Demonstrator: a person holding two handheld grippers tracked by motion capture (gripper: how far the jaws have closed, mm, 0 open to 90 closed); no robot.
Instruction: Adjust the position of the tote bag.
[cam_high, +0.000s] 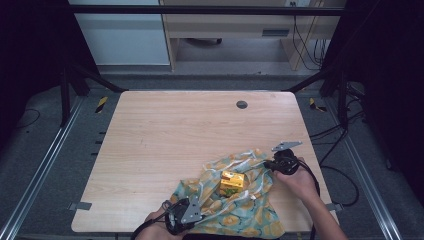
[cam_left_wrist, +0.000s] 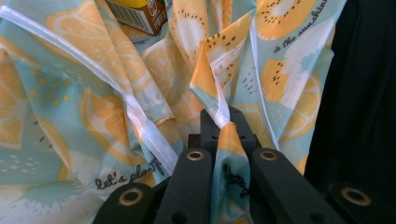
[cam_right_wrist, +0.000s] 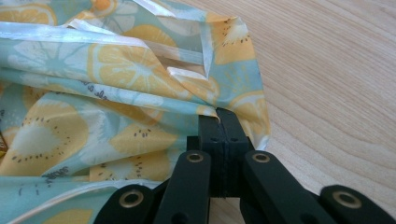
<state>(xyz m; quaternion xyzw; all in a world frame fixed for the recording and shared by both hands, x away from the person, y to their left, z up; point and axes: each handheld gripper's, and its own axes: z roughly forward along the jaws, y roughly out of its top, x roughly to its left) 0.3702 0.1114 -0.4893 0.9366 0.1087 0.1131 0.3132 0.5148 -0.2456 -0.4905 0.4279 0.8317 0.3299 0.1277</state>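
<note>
With both grippers already pinching the fruit-print cloth (cam_high: 240, 200) at the near right part of the wooden table (cam_high: 165, 140), I note its handling first: thin, soft, glossy sheet, probably light and a bit slippery, with a pale hemmed edge that folds wherever it is pulled. I judge the hem and corners the sensible places to take hold, since a pinch in mid-panel would only gather slack. The left gripper (cam_left_wrist: 224, 126) has its jaws together on a raised fold of the cloth, the fabric running down between them. The right gripper (cam_right_wrist: 219, 121) is likewise clamped tight on a bunched edge, bare tabletop just beyond it. In the high view, the left gripper sits at the near left corner of the cloth and the right gripper at its far right edge, with a small yellow carton (cam_high: 232, 182) resting near the middle, partly cupped by raised folds. That overall layout is legible from the high view; the gripper views supply what it cannot, namely how the fabric sits in each pinch. The left gripper view also catches a corner of the carton, barcode side, at the top of the frame. The carton's weight will likely drag the centre down if the edges are lifted.
</note>
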